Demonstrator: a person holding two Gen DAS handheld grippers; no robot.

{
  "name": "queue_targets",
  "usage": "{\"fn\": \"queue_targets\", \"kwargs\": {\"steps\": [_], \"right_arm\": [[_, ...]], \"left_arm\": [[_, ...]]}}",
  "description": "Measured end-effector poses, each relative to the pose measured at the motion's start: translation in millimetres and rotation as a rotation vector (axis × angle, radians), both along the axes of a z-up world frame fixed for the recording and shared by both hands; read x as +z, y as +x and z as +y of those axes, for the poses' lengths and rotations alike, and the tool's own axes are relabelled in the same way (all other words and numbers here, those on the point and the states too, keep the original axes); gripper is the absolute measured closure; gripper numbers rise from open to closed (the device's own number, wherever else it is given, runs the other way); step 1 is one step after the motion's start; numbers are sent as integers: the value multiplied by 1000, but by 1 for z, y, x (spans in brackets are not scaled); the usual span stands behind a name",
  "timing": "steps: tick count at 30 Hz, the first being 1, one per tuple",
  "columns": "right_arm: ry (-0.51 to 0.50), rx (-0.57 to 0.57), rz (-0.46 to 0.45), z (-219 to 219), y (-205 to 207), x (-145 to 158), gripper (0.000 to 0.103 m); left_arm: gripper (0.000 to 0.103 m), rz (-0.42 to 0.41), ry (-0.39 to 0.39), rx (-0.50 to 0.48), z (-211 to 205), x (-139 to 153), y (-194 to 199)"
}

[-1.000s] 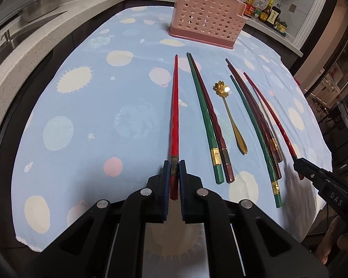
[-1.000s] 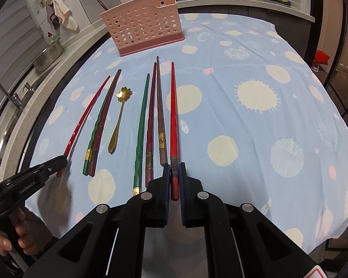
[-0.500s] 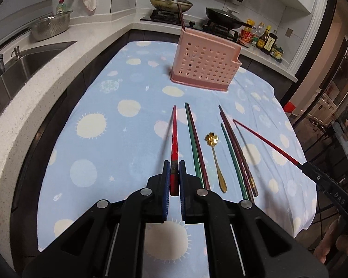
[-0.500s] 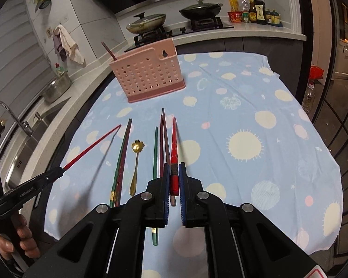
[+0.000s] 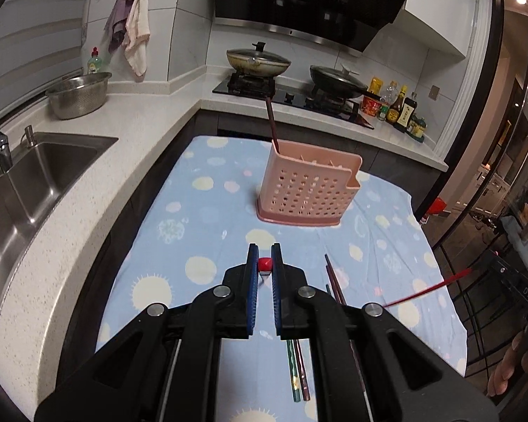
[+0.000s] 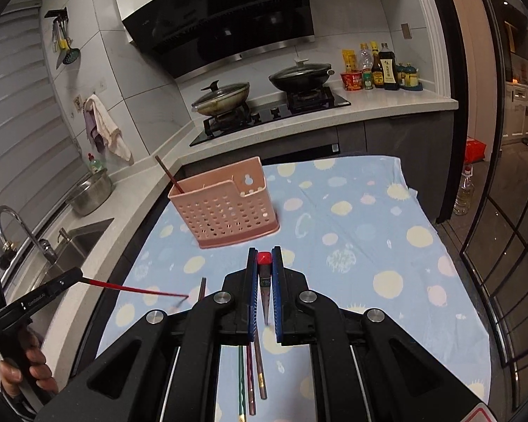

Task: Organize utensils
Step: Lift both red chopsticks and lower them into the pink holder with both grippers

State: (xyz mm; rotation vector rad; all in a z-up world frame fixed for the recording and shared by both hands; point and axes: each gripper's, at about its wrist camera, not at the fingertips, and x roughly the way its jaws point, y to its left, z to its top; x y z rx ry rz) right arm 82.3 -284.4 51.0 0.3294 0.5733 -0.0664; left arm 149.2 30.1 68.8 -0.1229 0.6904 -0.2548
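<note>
The left gripper (image 5: 265, 274) hides most of its red chopstick (image 5: 265, 264). The chopsticks on the cloth (image 5: 297, 369) are partly covered by its body. The spoon is out of sight. The bottle labels (image 6: 383, 70) are too small to read.

Left gripper (image 5: 264, 267) clamped on red chopstick (image 5: 265, 264); pink holder (image 5: 308, 193) beyond on spotted cloth (image 5: 200, 218)

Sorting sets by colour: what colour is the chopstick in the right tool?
Red chopstick, shown best in the right wrist view.
</note>
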Motion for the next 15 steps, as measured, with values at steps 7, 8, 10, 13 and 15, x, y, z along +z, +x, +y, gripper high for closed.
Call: {"fn": "queue_targets", "kwargs": {"steps": [7, 8, 10, 13, 15], "right_arm": [[2, 11, -49, -6, 27, 19, 96], [0, 13, -60, -6, 32, 24, 96], [0, 16, -81, -7, 41, 33, 96], [16, 24, -114, -10, 57, 48, 96], [34, 31, -137, -13, 70, 59, 96]], "left_arm": [[96, -87, -30, -10, -4, 45, 29], [96, -99, -30, -12, -6, 51, 32], [96, -125, -40, -24, -9, 65, 41], [96, -165, -55, -36, -15, 85, 54], [96, -191, -65, -43, -20, 97, 62]]}}
